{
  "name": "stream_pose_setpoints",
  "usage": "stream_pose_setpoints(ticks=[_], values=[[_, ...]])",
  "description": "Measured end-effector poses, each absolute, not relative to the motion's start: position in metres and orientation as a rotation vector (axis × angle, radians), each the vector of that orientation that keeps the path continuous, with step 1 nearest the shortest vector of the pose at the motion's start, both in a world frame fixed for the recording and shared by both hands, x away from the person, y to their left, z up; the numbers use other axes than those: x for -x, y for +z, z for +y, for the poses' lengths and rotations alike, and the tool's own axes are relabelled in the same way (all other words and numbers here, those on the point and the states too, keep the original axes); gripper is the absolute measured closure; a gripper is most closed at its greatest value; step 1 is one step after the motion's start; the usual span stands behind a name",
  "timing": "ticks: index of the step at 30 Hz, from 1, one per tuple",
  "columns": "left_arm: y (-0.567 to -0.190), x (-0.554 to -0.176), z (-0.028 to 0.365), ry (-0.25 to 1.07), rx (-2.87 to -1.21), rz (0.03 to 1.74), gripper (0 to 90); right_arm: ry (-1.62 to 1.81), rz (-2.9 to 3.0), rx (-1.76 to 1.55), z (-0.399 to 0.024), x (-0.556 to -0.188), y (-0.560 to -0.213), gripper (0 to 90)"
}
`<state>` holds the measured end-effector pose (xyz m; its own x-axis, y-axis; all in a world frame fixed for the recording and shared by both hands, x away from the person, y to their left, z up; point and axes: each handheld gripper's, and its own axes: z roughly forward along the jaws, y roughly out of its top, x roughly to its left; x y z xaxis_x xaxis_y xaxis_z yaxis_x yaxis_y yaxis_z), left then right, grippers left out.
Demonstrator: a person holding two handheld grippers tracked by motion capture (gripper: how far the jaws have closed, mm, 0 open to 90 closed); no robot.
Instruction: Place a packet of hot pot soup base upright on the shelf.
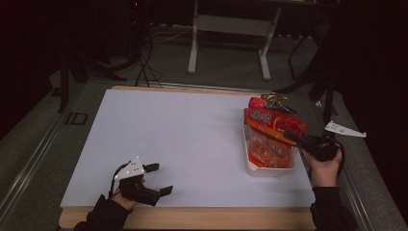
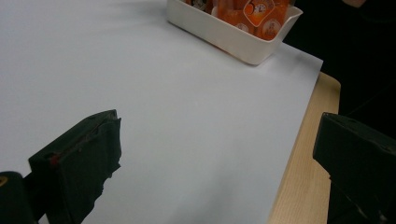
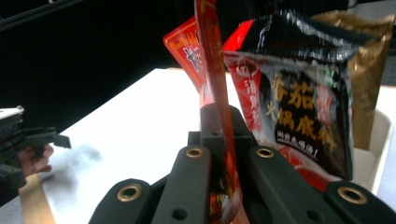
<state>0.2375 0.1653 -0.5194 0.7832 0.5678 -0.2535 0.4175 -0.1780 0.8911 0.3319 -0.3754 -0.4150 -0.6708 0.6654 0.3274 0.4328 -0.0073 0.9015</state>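
A person works two handheld grippers over a white sheet (image 1: 183,144) laid on a wooden table (image 1: 192,219); the right gripper (image 1: 288,134), gripped in the right hand (image 1: 325,168) at the table's right edge, has its jaws closed tight on the edge of an orange-red snack packet (image 1: 274,122), which lies tilted across the top of a white plastic bin (image 1: 269,169) near the sheet's right side. In the right gripper view the pinched orange-red packet (image 3: 212,70) runs edge-on between the two black jaws, with a dark packet printed in Chinese characters (image 3: 299,102) and a golden-brown packet (image 3: 369,70) standing just behind it in the bin (its white wall (image 3: 376,154) shows at the right). More orange packets (image 1: 267,151) sit inside the bin below the lifted one; a red packet (image 1: 257,102) pokes up at the bin's far end. The left gripper (image 1: 161,179) rests at the near left corner of the sheet, well apart from the bin, jaws spread wide and holding nothing; the left gripper view looks between those parted jaws across bare sheet toward the white bin (image 2: 233,35) and its orange packets (image 2: 252,14).
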Motion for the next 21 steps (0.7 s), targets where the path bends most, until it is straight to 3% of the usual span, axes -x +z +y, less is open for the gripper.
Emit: stream_pose_setpoints(ticks=[12, 21], values=[[-0.521, -0.239, 0.167, 0.162, -1.806, 0.774, 1.6, 1.774, 2.061, -1.191, -0.383, -0.333, -0.422, 89.7], [-0.522, -0.239, 0.165, 0.155, -1.813, 0.768, 1.6, 1.762, 2.06, -1.162, -0.376, -0.333, -0.409, 81.9]])
